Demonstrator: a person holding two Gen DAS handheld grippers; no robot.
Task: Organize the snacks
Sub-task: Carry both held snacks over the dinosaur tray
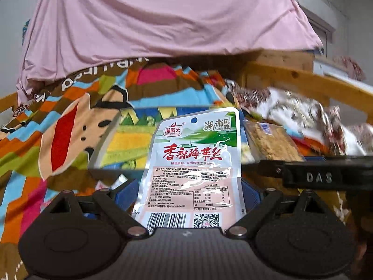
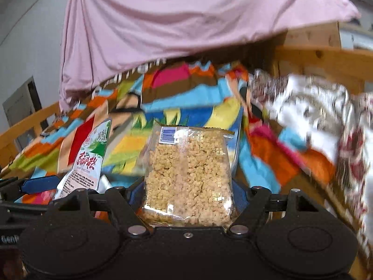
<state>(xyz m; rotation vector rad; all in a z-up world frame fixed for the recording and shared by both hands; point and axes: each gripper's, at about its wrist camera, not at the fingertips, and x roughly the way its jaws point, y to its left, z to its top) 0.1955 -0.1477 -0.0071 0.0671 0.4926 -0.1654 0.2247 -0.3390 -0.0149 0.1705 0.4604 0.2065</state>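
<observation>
My left gripper is shut on a white and green seaweed snack packet with red Chinese lettering, held upright above the colourful bedspread. My right gripper is shut on a clear packet of golden crispy rice cake. In the right wrist view the seaweed packet and the left gripper sit to the left. In the left wrist view the rice cake packet and the right gripper's black body sit to the right.
A pink sheet hangs over the back of the bed. A wooden bed rail runs along the right. A white and red patterned quilt lies bunched at the right. A clear tray edge lies on the bedspread.
</observation>
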